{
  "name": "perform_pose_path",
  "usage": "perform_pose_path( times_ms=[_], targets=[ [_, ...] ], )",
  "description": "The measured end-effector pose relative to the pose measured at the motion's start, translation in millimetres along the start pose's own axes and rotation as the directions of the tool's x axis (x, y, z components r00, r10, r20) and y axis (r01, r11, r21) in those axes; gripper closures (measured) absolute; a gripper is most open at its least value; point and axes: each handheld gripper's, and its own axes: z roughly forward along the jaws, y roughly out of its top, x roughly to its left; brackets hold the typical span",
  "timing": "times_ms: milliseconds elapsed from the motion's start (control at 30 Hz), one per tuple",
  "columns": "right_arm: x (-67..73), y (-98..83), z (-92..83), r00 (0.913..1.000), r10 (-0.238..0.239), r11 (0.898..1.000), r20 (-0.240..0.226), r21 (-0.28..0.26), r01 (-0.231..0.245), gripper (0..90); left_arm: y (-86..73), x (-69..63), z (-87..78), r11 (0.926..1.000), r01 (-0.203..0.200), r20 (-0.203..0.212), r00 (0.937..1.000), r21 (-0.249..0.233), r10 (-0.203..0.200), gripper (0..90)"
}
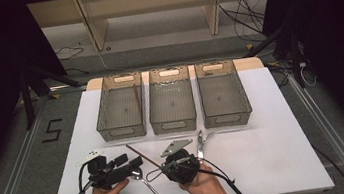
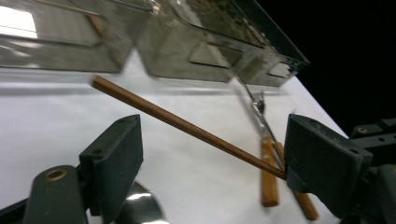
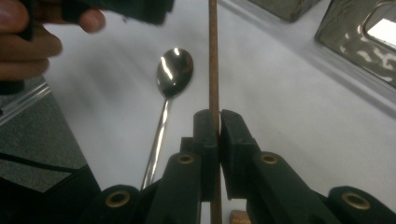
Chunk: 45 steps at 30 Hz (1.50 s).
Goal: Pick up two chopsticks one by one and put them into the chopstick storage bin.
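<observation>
On the left, the left gripper (image 1: 129,159) hovers low over the white surface (image 1: 268,155) with its fingers (image 2: 116,154) spread wide and nothing between them. A spoon (image 1: 143,177) lies on the surface just beneath and beside it, untouched.

In the middle, the right gripper (image 1: 165,164) has its fingers (image 3: 205,135) pressed together on a thin wooden chopstick (image 1: 142,156), pinching it near one end; the rest of the stick slants out toward the left gripper and appears lifted clear of the surface. So the pick-up of this piece looks done, while carrying and dropping it are still to come.

Just right of that, a pair of tongs with wooden handles (image 1: 201,143) lies on the surface near the front wall of the trays.

Beyond, three clear trays stand side by side. The left tray (image 1: 104,117) already seems to hold one thin stick against its right wall; the middle tray (image 1: 173,122) and the right tray (image 1: 225,115) look empty. By this reading the sorting is at an early stage: one item placed, one in hand, spoon and tongs still waiting.
</observation>
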Motion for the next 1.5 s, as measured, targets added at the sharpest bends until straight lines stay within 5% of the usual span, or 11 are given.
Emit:
perform_pose_path(
  times_ms=[200,500,933,1167,1200,1267,1300,1400,1500],
  targets=[
    [2.1,-1.5,-10.8,1.0,-0.002,0.999,0.002,-0.047,0.002,85.9,-2.3,-11.5,11.8,0.9971,0.07,0.054,0.996,0.031,-0.071,23.6],
    [8.0,-2.9,-17.2,0.9998,-0.016,0.995,-0.007,-0.095,0.015,85.9,-1.1,-13.9,18.9,0.9864,0.161,0.142,0.9763,0.032,-0.164,43.5],
    [12.1,-3.2,-25.1,0.9991,-0.037,0.986,-0.022,-0.162,0.033,85.8,1.6,-13.8,16.5,0.9773,0.211,0.244,0.9469,0.016,-0.209,70.9],
    [12.3,-4.3,-24.4,0.9983,-0.032,0.984,-0.05,-0.179,0.023,84.8,4.8,-13.8,13.7,0.966,0.257,0.34,0.9063,0.029,-0.251,83.3],
    [12.1,-4.4,-24.2,0.9981,-0.033,0.983,-0.052,-0.18,0.024,84.7,5.6,-14.4,12.8,0.9694,0.244,0.335,0.9115,0.027,-0.239,83.6],
    [11.1,-4.4,-26.4,0.998,-0.025,0.982,-0.058,-0.186,0.014,79.7,6.9,-12.9,11.8,0.966,0.257,0.353,0.9018,0.025,-0.249,83.9],
    [9.9,-4.7,-28.8,0.9983,-0.029,0.981,-0.05,-0.195,0.019,75.6,7.5,-12.3,11.2,0.9673,0.252,0.352,0.9036,0.024,-0.245,84.0],
    [4.9,-6.9,-37.1,0.9955,-0.025,0.978,-0.091,-0.209,0.005,68.2,10.5,-10.9,8.5,0.9744,0.224,0.328,0.9195,0.014,-0.217,84.1],
    [-0.7,-13.2,-47.8,0.9952,-0.021,0.974,-0.096,-0.225,-0.001,62.5,13.2,-8.6,7.7,0.9754,0.22,0.312,0.926,0.009,-0.212,84.1]
  ],
)
